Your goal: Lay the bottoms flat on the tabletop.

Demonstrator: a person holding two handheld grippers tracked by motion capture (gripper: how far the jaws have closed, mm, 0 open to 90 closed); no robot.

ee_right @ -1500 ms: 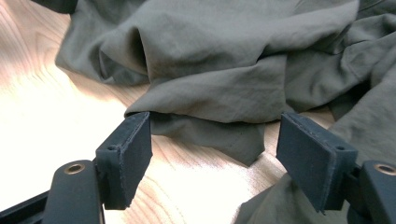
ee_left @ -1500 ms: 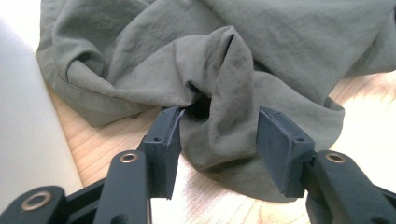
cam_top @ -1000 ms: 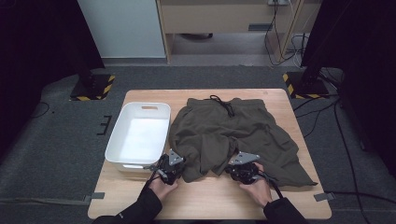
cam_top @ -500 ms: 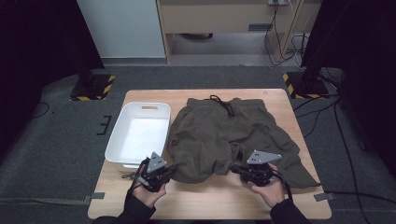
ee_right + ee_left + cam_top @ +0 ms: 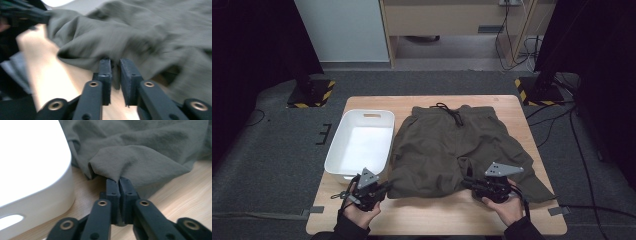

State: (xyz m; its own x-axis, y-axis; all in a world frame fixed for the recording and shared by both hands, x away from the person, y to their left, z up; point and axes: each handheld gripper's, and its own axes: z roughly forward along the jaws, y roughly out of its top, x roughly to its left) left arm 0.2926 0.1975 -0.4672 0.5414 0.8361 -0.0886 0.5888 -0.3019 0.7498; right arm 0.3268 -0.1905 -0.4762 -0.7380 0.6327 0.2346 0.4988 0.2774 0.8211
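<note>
Pinching the near hem of the olive shorts [image 5: 447,150], the left tongs [image 5: 119,182] are almost closed at lower left. The right tongs [image 5: 115,65], lower centre, have just been opening, a slim gap showing, cloth between the jaws. A white bin [image 5: 343,150] sits left on the tabletop [image 5: 432,215].

A lab or test room, by the look of it: grey carpet [image 5: 272,150] all round, hazard-striped stand feet [image 5: 312,95] at left and right. Loose cables [image 5: 562,120] trail at the right, and dark curtains [image 5: 257,45] close off the upper corners.
</note>
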